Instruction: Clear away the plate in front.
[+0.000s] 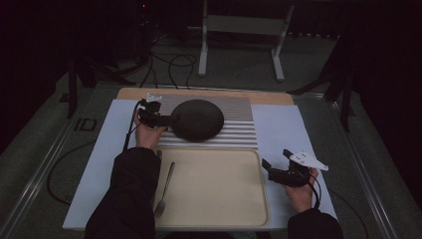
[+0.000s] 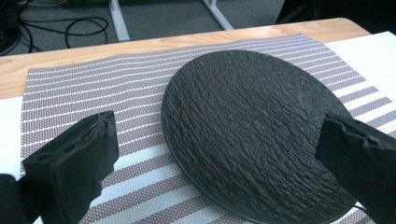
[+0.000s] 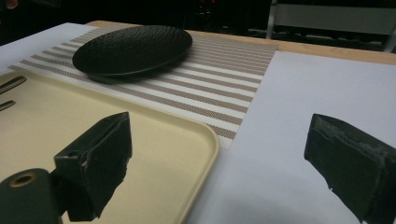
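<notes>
A round black textured plate point(image 1: 197, 119) point(image 2: 252, 130) point(image 3: 135, 49) rests on a striped placemat point(image 1: 234, 132) point(image 2: 93, 88) point(image 3: 210, 88). My left gripper point(image 1: 160, 118) point(image 2: 219, 140) is at the plate's left rim, open, with its jaws wide apart on either side of the plate's near edge. In front lies a cream tray point(image 1: 214, 209) point(image 3: 212, 140) with a fork point(image 1: 165, 191) along its left side. My right gripper point(image 1: 276, 169) point(image 3: 224, 140) hovers open by the tray's right rim, holding nothing.
A white sheet point(image 1: 288, 129) covers most of the wooden table point(image 1: 199, 93). A second utensil handle point(image 1: 159, 154) peeks out beside the left sleeve. Behind the table stand a metal frame point(image 1: 204, 40) and cables on the floor point(image 1: 169, 64).
</notes>
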{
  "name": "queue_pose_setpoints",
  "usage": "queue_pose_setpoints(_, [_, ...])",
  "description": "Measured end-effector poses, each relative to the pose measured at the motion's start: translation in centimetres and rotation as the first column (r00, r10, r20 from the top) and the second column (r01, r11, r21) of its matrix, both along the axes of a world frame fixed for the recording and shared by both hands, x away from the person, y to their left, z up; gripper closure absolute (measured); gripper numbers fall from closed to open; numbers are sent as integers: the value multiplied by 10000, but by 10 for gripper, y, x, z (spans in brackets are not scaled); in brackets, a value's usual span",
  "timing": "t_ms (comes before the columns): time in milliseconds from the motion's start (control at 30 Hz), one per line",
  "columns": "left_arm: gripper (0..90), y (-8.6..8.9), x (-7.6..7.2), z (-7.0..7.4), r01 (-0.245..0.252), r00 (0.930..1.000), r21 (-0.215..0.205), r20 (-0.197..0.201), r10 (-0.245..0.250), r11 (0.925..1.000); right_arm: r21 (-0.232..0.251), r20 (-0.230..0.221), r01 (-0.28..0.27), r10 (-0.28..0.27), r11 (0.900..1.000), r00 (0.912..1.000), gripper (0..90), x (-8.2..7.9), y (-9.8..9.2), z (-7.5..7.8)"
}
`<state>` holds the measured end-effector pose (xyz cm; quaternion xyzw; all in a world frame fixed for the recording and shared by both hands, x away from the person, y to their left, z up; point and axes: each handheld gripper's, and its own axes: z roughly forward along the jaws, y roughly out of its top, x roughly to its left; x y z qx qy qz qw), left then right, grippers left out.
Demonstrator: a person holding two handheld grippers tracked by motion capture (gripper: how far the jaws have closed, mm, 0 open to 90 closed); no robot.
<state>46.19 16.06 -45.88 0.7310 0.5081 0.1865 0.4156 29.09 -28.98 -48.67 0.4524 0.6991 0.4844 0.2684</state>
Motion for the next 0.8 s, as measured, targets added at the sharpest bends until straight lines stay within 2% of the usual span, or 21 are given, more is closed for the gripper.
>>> queue_pose_setpoints(300, [0, -2, 2, -4, 17, 9999, -7, -105, -17, 10000, 8, 3, -20, 20, 10000, 10000, 81, 0, 0, 0])
queue_pose_setpoints(800, [0, -2, 8, -16, 24, 9985, -20, -539, -25, 10000, 12, 0, 10, -10, 10000, 10000, 81, 0, -1, 0])
